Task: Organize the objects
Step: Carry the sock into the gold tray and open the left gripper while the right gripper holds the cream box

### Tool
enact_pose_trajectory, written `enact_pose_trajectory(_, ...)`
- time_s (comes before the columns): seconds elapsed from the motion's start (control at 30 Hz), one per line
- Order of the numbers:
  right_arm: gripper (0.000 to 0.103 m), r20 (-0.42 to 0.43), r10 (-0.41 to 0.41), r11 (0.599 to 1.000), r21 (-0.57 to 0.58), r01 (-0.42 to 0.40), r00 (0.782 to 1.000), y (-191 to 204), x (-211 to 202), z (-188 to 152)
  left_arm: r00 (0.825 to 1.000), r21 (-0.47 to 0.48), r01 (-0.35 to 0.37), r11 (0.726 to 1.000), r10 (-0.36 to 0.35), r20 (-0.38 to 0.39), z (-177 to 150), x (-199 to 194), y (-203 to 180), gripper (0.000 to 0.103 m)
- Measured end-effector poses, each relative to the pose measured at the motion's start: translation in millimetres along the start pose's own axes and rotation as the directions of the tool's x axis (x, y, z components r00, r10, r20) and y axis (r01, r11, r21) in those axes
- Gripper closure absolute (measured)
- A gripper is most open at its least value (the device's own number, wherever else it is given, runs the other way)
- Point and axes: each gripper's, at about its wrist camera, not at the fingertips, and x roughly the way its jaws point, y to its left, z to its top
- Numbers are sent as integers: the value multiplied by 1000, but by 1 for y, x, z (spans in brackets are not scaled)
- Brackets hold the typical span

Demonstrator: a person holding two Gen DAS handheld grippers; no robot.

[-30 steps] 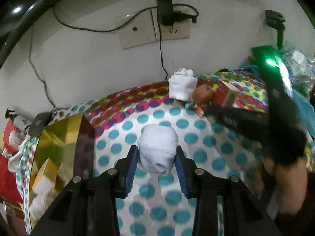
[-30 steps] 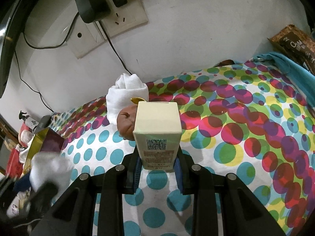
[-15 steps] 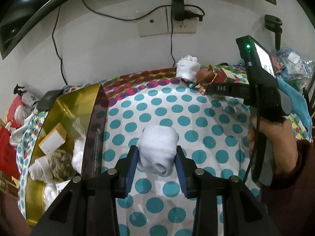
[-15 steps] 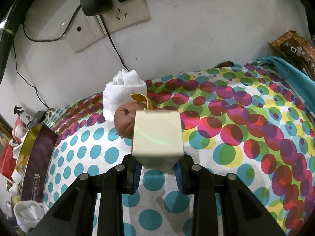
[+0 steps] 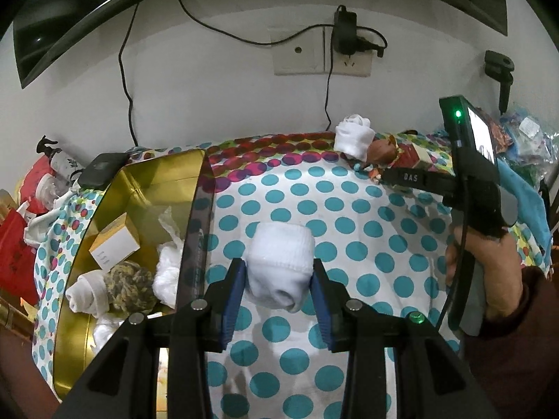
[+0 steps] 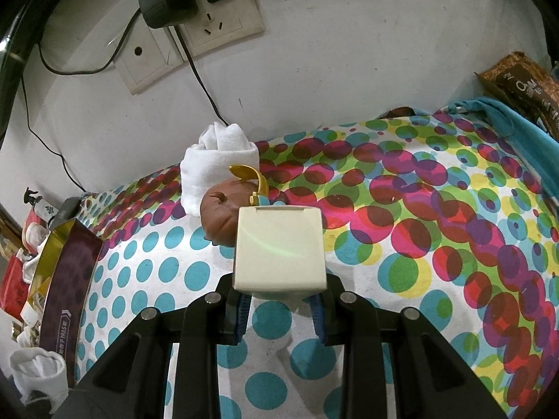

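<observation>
Left wrist view. Landmark: gold tin (image 5: 153, 181), open, standing at the left end of the dotted tablecloth (image 5: 349, 216).
- Left gripper (image 5: 278, 300): blue pads clamped on a rolled white sock (image 5: 281, 262), held above the cloth just right of the tin's dark wall.
- Inside the tin: small cream carton (image 5: 113, 244), yarn ball (image 5: 131, 286), white rolled cloths.
- Far right of the tin, by the wall: second white sock roll (image 5: 354, 139), brown round item (image 5: 382, 150).
- Right hand (image 5: 489, 272): gripping a handle.

Right wrist view. Landmark: same tin (image 6: 70, 262), at the left edge.
- Right gripper (image 6: 280, 300): closed on a cream box (image 6: 279, 248), lifted, well right of the tin.
- Behind the box: brown round item (image 6: 223, 216), white sock roll (image 6: 218, 167).
- Wall socket (image 6: 216, 24) above.
</observation>
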Motion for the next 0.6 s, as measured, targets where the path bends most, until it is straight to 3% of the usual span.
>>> enact_pose_trajectory(0.27,75,-1,2,1000,-2,-2,1000,0,1,-1,998,-21,-23,1000,25,62,17,-23,11,65)
enact_pose_trajectory(0.47,75,-6,7,1000,-12,-7,1000,1,1,-1,988,-62,-117,991,122,97,32,-45,45,65)
enact_pose_trajectory(0.6,75,-5,5,1000,-13,-5,1000,2,1,-1,985,-119,-153,981,160,58,34,-46,82,65)
